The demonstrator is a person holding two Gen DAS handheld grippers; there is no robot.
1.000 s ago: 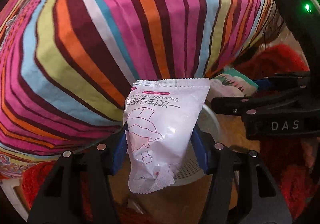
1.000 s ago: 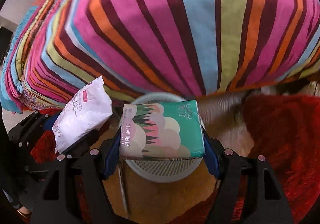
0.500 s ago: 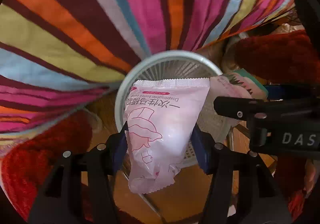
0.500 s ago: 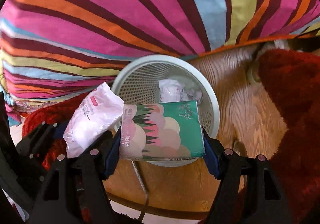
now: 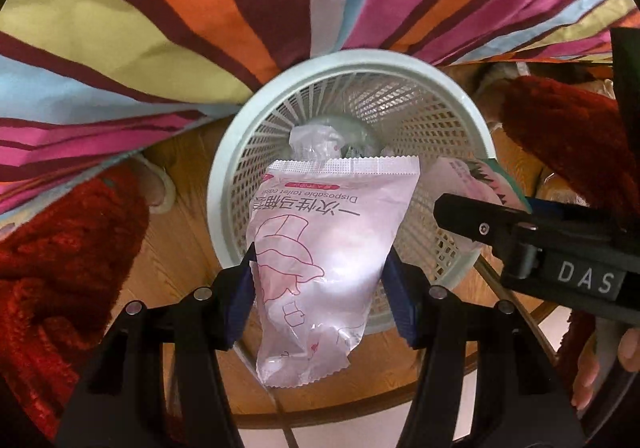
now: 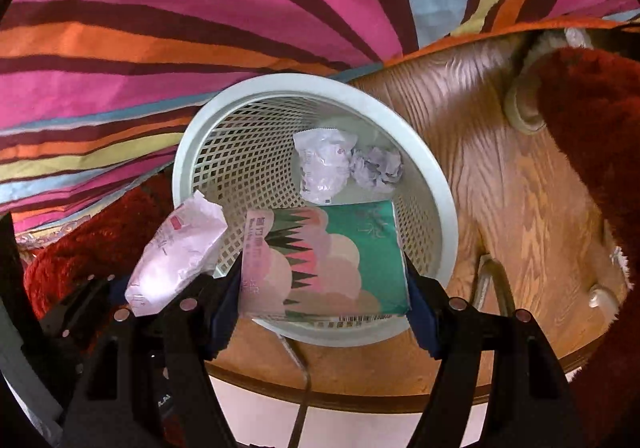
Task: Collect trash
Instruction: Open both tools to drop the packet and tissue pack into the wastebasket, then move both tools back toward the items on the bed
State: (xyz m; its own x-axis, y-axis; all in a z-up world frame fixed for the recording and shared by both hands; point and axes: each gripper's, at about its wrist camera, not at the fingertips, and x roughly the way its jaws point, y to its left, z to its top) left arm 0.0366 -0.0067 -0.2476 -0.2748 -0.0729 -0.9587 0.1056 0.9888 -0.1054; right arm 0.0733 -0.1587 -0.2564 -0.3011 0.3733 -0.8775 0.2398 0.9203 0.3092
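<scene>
At the bottom of the left wrist view, the left claw (image 5: pixel 320 288) pinches a pink-and-white sachet (image 5: pixel 320 248) between its blue pads. Low in the right wrist view, the right claw (image 6: pixel 324 300) clamps a green tissue pack (image 6: pixel 326 262). Both items hang over the pale mesh wastebasket (image 6: pixel 432 184) at frame centre, where crumpled wrappers (image 6: pixel 344 164) lie inside. The basket stands on a wooden floor (image 6: pixel 500 188), with a striped cloth (image 6: pixel 160 28) across the top.

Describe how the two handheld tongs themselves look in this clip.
Both tongs, left and right, have black angular arms with silver screws and blue ribbed pads. The right one's side carries white letters "DAS". No sleeve or cable shows.
</scene>
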